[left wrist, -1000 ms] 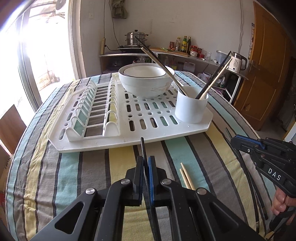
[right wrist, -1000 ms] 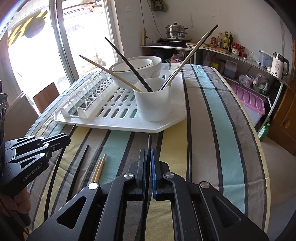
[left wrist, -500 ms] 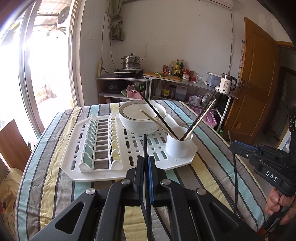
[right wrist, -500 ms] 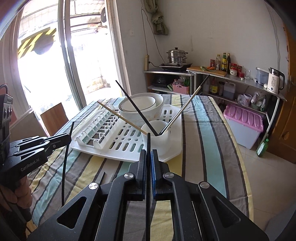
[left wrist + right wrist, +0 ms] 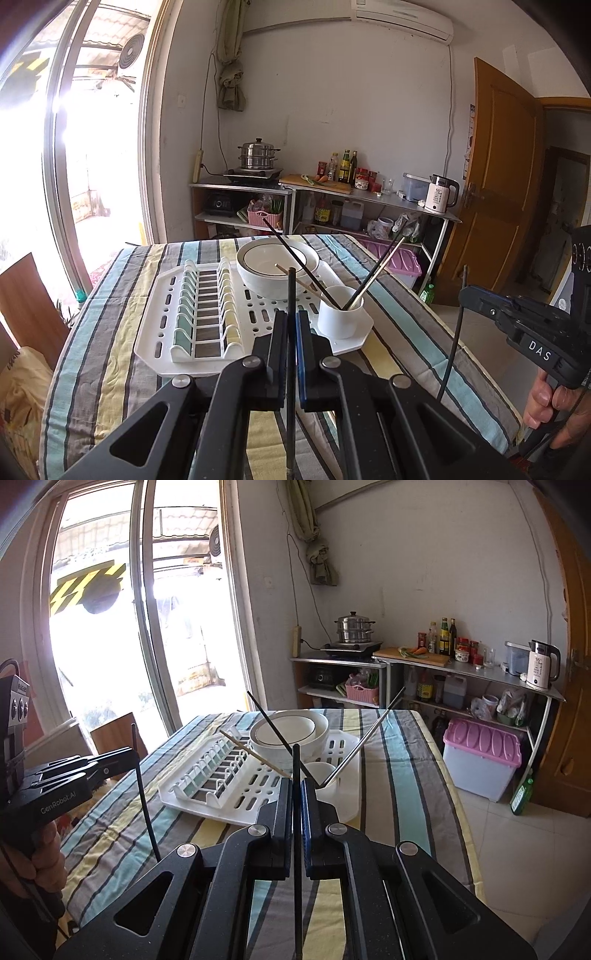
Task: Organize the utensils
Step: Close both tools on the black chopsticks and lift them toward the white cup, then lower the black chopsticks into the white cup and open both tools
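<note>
Surface: striped cloth [image 5: 122, 343]; white drying rack [image 5: 162, 332] on it, kitchen shelves behind.
Counts: one bowl [image 5: 275, 275], one white cup [image 5: 340, 315] on rack, three chopsticks in cup.
Left gripper [image 5: 291, 332]: fingers clenched on one black chopstick [image 5: 291, 291], above surface.
Right gripper [image 5: 296, 801]: fingers clamped on second black chopstick [image 5: 296, 762].
Hidden: held chopsticks' lower ends cut off by frame.

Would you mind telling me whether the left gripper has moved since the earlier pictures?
Yes. The left gripper, shut on a black chopstick, has risen and drawn back: the white drying rack now looks smaller and sits lower in its view.
</note>
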The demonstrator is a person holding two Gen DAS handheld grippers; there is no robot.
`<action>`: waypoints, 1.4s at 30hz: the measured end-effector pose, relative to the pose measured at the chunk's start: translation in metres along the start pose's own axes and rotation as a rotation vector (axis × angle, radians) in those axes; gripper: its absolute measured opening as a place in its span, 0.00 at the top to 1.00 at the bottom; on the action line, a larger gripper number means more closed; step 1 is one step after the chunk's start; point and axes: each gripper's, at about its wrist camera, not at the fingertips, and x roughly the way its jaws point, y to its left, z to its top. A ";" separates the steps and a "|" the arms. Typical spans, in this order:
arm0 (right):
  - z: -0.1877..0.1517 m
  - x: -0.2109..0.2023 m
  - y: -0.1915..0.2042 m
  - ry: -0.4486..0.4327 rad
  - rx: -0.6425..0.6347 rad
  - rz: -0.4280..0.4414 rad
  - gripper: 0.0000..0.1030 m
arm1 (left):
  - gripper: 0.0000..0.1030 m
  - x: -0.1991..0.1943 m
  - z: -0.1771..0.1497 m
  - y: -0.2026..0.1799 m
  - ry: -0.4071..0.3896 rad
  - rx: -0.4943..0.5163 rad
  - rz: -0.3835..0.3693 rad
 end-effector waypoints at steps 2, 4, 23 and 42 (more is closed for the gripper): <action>-0.001 -0.005 0.001 -0.006 -0.003 -0.001 0.96 | 0.96 -0.006 -0.002 -0.001 -0.007 0.002 -0.001; -0.002 -0.009 0.003 -0.011 -0.004 0.000 0.96 | 0.96 -0.011 -0.004 -0.001 -0.011 0.004 -0.003; 0.005 -0.023 -0.004 -0.047 -0.006 -0.015 0.96 | 0.97 -0.020 0.011 -0.005 -0.025 0.020 -0.022; 0.049 -0.005 -0.014 -0.074 -0.024 -0.032 0.96 | 0.97 0.026 0.080 -0.028 0.002 0.036 -0.133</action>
